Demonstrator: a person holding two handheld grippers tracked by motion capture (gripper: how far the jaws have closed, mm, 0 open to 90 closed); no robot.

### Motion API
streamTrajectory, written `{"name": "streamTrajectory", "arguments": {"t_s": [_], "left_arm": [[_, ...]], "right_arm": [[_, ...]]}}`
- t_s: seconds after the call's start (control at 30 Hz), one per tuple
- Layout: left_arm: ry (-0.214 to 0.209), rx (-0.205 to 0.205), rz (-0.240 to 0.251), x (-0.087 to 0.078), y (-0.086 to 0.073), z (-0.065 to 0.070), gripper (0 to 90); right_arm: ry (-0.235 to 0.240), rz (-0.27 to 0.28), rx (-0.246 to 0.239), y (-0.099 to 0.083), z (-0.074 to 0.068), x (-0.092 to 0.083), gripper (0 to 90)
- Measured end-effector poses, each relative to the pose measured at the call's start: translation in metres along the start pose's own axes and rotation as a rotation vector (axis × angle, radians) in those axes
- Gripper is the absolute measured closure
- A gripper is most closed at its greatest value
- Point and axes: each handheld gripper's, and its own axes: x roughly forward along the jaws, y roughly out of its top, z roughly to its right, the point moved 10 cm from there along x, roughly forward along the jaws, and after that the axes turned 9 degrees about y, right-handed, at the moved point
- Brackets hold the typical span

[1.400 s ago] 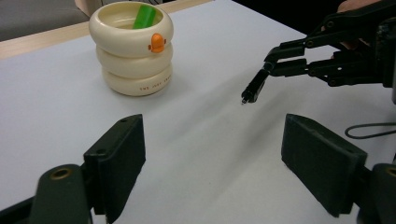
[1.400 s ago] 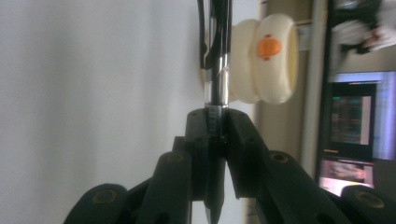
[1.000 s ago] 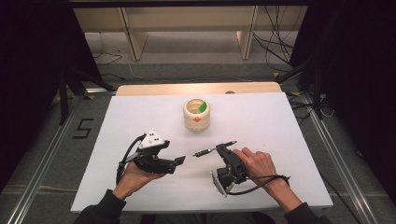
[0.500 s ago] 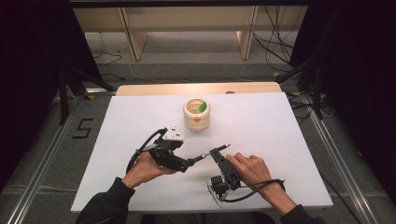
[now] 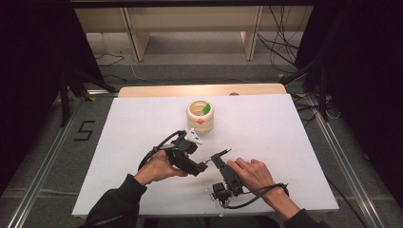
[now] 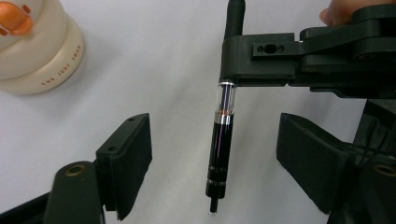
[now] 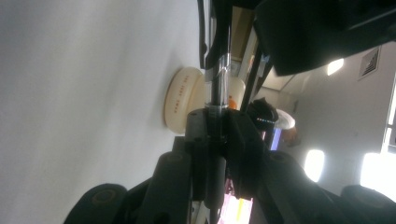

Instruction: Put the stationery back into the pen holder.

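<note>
- Near the front middle of the white table [image 5: 285,142], a black pen [image 6: 220,144] is held off the surface by the right gripper [image 5: 221,160], whose jaws are clamped on one end of the barrel (the same grip is seen close up in the right gripper view, pen [image 7: 218,84] rising between the pads).
- Around the pen's free end, the left gripper [image 6: 212,163] is set with its jaws apart; they have just been closing, yet neither pad is touching the barrel, which lies between them.
- By judgement, the pick-up is done and a two-handed step (a hand-over, or a pull on one end) is only begun: the left grip is not yet made.
- Farther back on the table, well apart from both grippers, a cream-coloured cup [image 5: 200,115] stands upright, with an orange mark on its side.
- Inside the cup something green [image 5: 206,109] is leaning against the rim; what it is cannot be told.
- No pen is seen in the cup, so any placing there is left to do.
</note>
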Motion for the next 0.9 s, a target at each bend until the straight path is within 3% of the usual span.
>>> {"name": "streamTrajectory", "arguments": {"t_s": [0.17,0.33,0.9], "left_arm": [[-0.002,0.037,-0.055,0.008,-0.003,0.002,36.3],[-0.018,0.059,-0.076,0.011,-0.003,0.003,49.4],[-0.098,0.076,-0.126,0.021,-0.002,0.01,71.6]], "right_arm": [[-0.004,0.013,-0.017,0.005,-0.001,-0.001,79.9],[-0.002,0.015,-0.031,0.007,-0.002,-0.001,79.9],[-0.008,0.026,-0.05,0.01,-0.003,-0.002,80.0]]}}
